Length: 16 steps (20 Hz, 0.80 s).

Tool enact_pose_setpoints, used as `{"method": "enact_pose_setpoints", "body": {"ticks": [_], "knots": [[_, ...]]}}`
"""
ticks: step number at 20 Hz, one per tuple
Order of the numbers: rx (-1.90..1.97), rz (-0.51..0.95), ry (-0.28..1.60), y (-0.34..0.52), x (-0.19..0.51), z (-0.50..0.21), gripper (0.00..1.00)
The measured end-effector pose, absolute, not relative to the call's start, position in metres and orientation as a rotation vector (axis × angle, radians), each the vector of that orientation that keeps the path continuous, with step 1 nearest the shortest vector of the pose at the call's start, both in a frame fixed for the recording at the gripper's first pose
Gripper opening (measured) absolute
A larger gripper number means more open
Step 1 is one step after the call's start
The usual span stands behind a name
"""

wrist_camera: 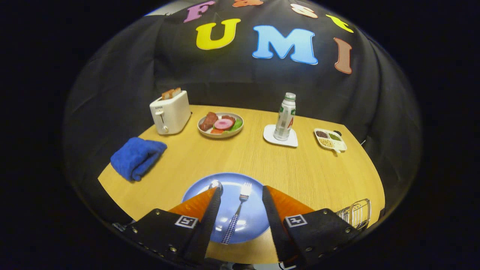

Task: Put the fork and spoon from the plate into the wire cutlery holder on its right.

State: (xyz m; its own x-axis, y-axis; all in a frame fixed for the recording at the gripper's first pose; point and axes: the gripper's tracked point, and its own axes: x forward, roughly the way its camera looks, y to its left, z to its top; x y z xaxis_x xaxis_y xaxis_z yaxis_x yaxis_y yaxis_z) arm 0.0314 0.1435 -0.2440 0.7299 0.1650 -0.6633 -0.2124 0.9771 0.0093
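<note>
Two utensils on blue plate: fork lies between the fingers, spoon peeks past the left fingertip. Gripper jaws wide, holding nothing, above the plate. Wire cutlery holder sits right of plate on the table. Beyond: blue cloth, toaster, food plate, bottle.

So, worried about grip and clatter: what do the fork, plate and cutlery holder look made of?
Fork, lying between the open claw fingers: shiny metal tines, a checkered handle, probably plastic. Plate: glossy blue, glazed ceramic or hard plastic, judging by its reflections. Cutlery holder: thin bright wire, likely chromed steel.
</note>
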Motion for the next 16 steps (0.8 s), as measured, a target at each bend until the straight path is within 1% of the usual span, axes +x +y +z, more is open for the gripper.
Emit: {"method": "enact_pose_setpoints", "body": {"ticks": [1,8,9,10,11,12,14,15,16], "knots": [[-0.065,0.195,0.762,0.141,0.028,-0.253,0.66],[-0.103,0.191,1.028,0.149,-0.002,-0.311,0.66],[-0.099,0.223,1.072,0.153,-0.004,-0.318,0.66],[-0.102,0.217,1.114,0.151,-0.006,-0.331,0.43],[-0.117,0.217,1.168,0.148,-0.012,-0.328,0.20],[-0.134,0.222,1.214,0.148,-0.020,-0.340,0.21],[-0.156,0.232,1.262,0.149,-0.023,-0.337,0.21],[-0.160,0.240,1.267,0.149,-0.022,-0.355,0.14],[-0.178,0.244,1.289,0.149,-0.025,-0.341,0.08]]}}
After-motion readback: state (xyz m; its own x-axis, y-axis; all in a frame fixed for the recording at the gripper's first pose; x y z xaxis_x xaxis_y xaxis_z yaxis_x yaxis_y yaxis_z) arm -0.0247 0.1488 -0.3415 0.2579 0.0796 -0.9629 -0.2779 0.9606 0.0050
